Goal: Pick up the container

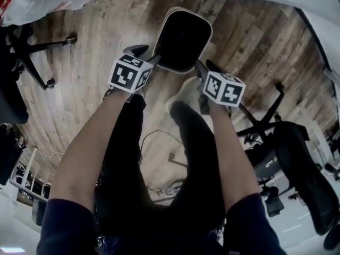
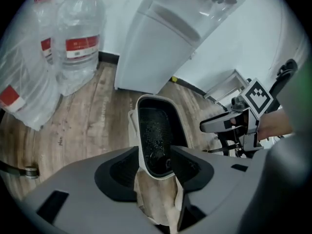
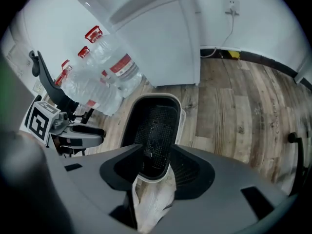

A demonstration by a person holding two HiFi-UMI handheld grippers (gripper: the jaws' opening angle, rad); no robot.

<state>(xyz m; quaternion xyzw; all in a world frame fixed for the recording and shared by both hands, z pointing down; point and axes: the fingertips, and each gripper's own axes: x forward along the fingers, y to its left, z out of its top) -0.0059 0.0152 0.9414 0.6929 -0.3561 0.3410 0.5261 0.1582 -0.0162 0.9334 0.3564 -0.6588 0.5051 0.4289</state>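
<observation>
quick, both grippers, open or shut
left gripper: tongs open, container rim between them
right gripper: tongs open, same container rim between them

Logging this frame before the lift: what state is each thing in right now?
Container: upright on the floor, no lid.
Left gripper: open, the container's rim between its jaws.
Right gripper: open, the container's rim between its jaws.
Bottles: upright, capped.
</observation>
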